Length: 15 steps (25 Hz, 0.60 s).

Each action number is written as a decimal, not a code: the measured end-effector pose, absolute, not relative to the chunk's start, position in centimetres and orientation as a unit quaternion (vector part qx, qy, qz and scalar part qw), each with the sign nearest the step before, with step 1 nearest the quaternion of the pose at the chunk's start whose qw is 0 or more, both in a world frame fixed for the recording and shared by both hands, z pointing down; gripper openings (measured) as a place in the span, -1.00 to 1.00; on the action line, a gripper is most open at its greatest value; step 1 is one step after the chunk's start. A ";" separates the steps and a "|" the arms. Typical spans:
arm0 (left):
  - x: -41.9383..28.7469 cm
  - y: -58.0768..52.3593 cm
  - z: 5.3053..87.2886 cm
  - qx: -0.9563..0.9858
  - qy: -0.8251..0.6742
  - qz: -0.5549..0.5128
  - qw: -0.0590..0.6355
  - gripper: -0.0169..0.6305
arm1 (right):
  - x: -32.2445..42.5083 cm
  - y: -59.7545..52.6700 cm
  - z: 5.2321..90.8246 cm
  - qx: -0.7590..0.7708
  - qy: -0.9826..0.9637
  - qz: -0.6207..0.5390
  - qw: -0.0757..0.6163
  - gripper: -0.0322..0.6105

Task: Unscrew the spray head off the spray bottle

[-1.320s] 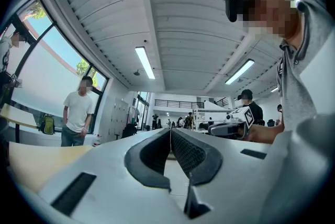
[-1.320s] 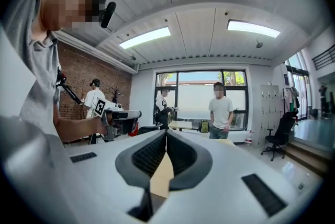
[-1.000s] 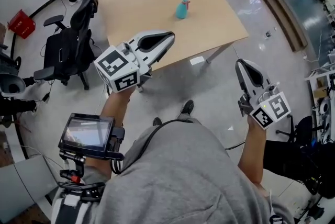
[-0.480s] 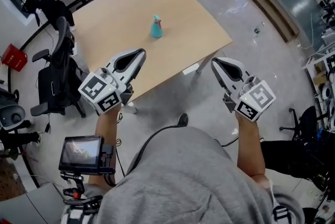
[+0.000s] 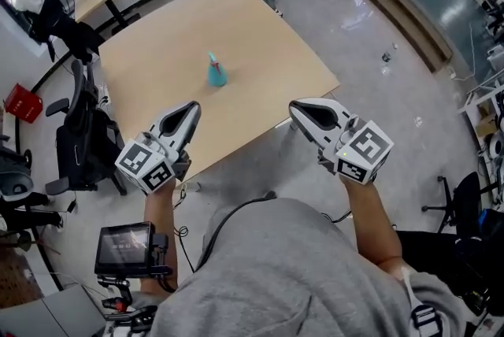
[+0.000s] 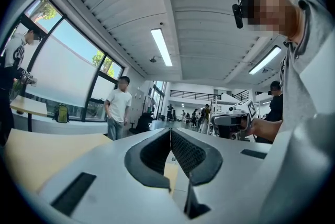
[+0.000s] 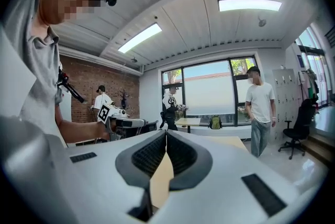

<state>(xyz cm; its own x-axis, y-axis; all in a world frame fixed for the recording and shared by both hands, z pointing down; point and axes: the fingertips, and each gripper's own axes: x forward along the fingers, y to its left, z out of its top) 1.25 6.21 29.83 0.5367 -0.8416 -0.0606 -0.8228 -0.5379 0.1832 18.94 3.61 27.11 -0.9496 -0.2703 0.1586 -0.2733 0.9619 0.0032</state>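
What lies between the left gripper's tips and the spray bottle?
Only bare tabletop, as the head view shows. The left gripper, shut and empty, is well short of the spray bottle.

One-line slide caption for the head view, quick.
Left gripper and right gripper, jaws shut and empty, hover near the table; the teal spray bottle stands untouched.

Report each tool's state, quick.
Left tool: closed, holding nothing.
Right tool: closed, holding nothing.

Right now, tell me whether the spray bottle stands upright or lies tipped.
Upright: the spray bottle stands on its base on the table, spray head on top.
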 end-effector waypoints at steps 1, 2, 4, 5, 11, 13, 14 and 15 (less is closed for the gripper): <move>1.4 5.6 30.1 0.872 -0.480 -0.070 0.070 -0.93 | 19.0 2.8 27.2 0.133 -0.988 0.010 0.080 -0.88; 1.8 4.9 30.3 0.870 -0.483 -0.069 0.074 -0.93 | 19.3 1.9 27.1 0.130 -0.988 0.012 0.080 -0.88; 2.6 3.7 30.5 0.868 -0.486 -0.063 0.080 -0.93 | 19.8 0.3 27.0 0.127 -0.989 0.017 0.079 -0.88; 2.6 3.2 30.6 0.867 -0.487 -0.061 0.081 -0.93 | 19.8 -0.3 27.0 0.124 -0.989 0.019 0.078 -0.88; -1.5 -0.4 32.6 0.861 -0.496 -0.066 0.094 -0.93 | 15.7 -3.8 28.4 0.120 -0.989 0.030 0.081 -0.88; -2.6 -2.2 33.2 0.862 -0.493 -0.063 0.097 -0.93 | 14.4 -5.4 28.4 0.125 -0.988 0.032 0.080 -0.88; -3.2 -3.1 33.3 0.863 -0.492 -0.063 0.097 -0.93 | 13.8 -6.0 28.3 0.127 -0.988 0.033 0.079 -0.88; -3.9 -3.9 33.4 0.864 -0.490 -0.065 0.096 -0.93 | 13.0 -6.5 28.2 0.129 -0.988 0.031 0.079 -0.88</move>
<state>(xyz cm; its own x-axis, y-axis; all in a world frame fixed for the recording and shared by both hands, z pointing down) -3.94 -3.93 33.37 0.5112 -0.8593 -0.0175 -0.8343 -0.5010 0.2302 13.04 -6.50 28.16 -0.9544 -0.2490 0.1647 -0.2590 0.9650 -0.0418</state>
